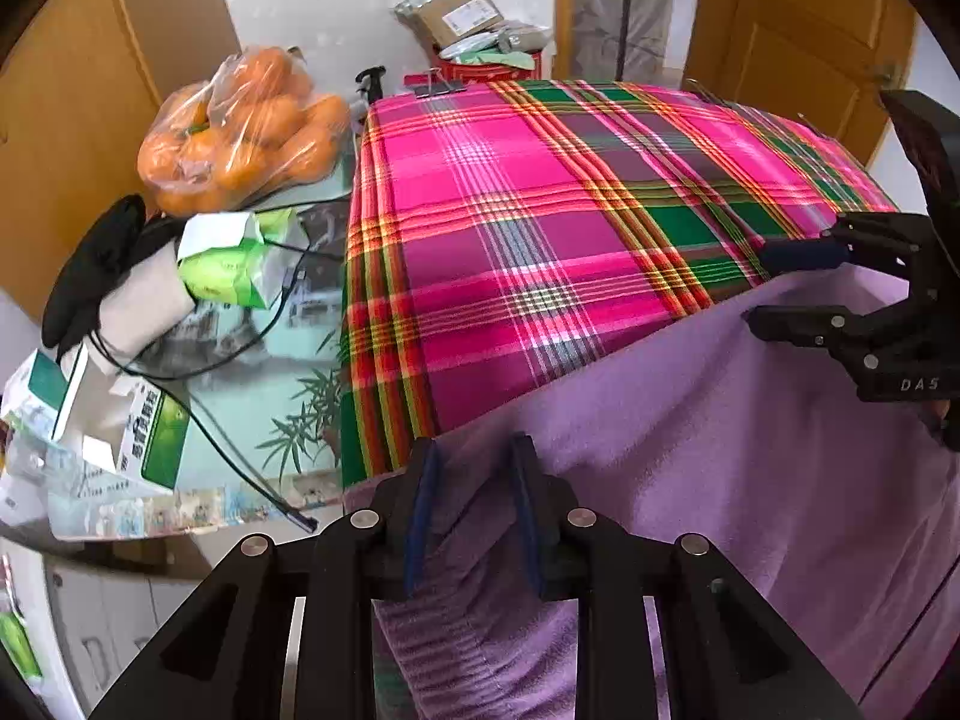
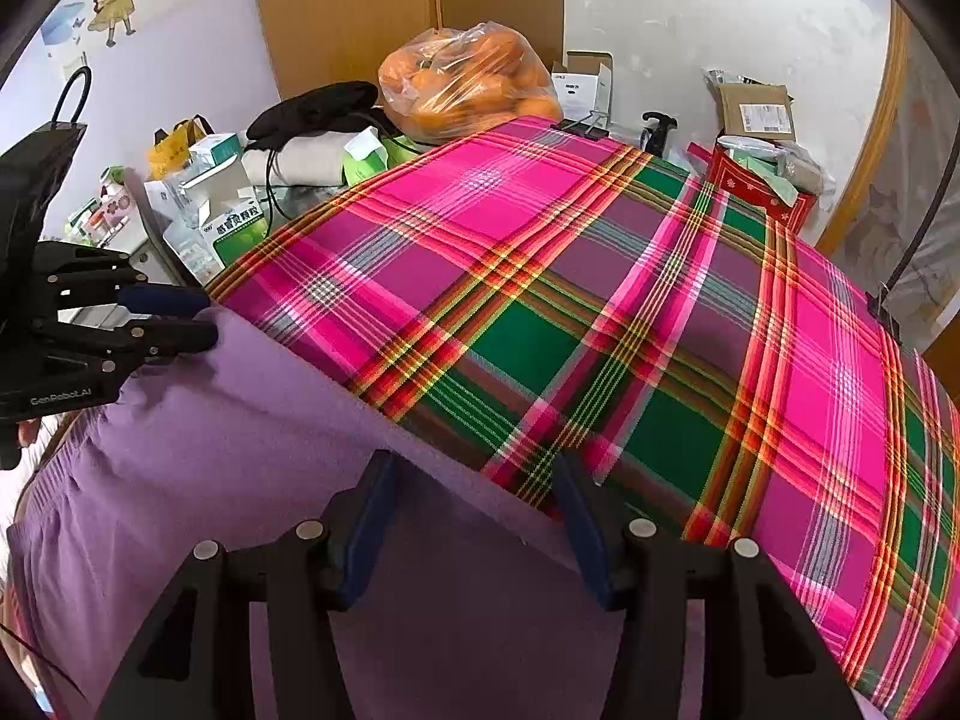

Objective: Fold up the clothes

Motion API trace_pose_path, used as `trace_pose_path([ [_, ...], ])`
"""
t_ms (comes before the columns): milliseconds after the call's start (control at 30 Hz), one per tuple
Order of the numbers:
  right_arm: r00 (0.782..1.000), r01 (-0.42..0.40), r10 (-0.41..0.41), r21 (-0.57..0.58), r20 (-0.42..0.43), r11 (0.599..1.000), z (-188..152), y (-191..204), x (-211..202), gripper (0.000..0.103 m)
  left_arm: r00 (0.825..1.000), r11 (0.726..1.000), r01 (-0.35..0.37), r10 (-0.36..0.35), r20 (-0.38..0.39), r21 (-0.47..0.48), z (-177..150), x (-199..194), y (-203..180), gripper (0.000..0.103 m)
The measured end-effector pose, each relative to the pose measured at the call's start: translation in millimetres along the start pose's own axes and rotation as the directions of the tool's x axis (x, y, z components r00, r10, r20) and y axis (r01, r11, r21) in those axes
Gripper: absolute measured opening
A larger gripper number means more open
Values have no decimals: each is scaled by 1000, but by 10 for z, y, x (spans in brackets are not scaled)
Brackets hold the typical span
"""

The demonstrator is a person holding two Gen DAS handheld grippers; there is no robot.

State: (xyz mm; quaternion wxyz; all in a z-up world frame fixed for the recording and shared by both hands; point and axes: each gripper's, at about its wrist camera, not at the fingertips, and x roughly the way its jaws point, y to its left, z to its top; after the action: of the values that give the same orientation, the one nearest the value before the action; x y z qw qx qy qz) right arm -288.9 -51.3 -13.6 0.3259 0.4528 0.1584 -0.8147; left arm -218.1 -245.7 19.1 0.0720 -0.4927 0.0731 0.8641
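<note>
The purple garment [image 1: 750, 450] hangs over the near edge of the worktop, low and right in the left wrist view. It looks soft and fuzzy, with a ribbed band. The left gripper [image 1: 474, 498] has its jaws narrow, with purple cloth bunched between them. The right gripper [image 2: 474, 516] has its jaws wider, around the top edge; I cannot tell if they pinch it. I think the fold is just starting. Next, both should lift and lay it flat on the smooth plaid cloth [image 2: 540, 300].
</note>
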Motion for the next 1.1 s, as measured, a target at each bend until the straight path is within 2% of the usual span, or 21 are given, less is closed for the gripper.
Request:
trace_pose_path([
  [200, 1000, 3, -3, 1, 14, 1000, -13, 2, -6, 54, 998, 993, -23, 16, 58, 118, -81, -43, -66, 26],
  [400, 999, 4, -4, 3, 32, 1000, -34, 4, -14, 54, 997, 997, 45, -48, 57, 58, -64, -25, 57, 26],
  [533, 999, 5, -5, 4, 37, 1000, -37, 1, -12, 54, 997, 997, 58, -60, 53, 43, -35, -1, 65, 27],
  [600, 999, 4, -5, 4, 37, 1000, -35, -1, -13, 54, 997, 998, 57, -59, 54, 36, -11, 18, 63, 30],
  [633, 999, 4, -4, 3, 36, 1000, -36, -4, -14, 54, 997, 998, 51, -53, 56, 34, -1, 27, 60, 36],
  [667, 999, 4, -4, 3, 35, 1000, -36, -7, -14, 54, 997, 999, 39, -41, 58, 35, 5, 36, 55, 46],
  [733, 999, 3, -3, 2, 35, 1000, -38, -10, -15, 54, 997, 999, 34, -36, 66, 31, 11, 53, 79, 54],
  [833, 999, 2, -2, 3, 36, 1000, -37, -14, -15, 54, 995, 997, 74, -75, 68, 9, 9, 62, 150, 55],
  [1100, 999, 5, -5, 7, 39, 1000, -42, -2, -15, 54, 994, 996, 79, -83, 76, 52, -55, 29, 64, 55],
])
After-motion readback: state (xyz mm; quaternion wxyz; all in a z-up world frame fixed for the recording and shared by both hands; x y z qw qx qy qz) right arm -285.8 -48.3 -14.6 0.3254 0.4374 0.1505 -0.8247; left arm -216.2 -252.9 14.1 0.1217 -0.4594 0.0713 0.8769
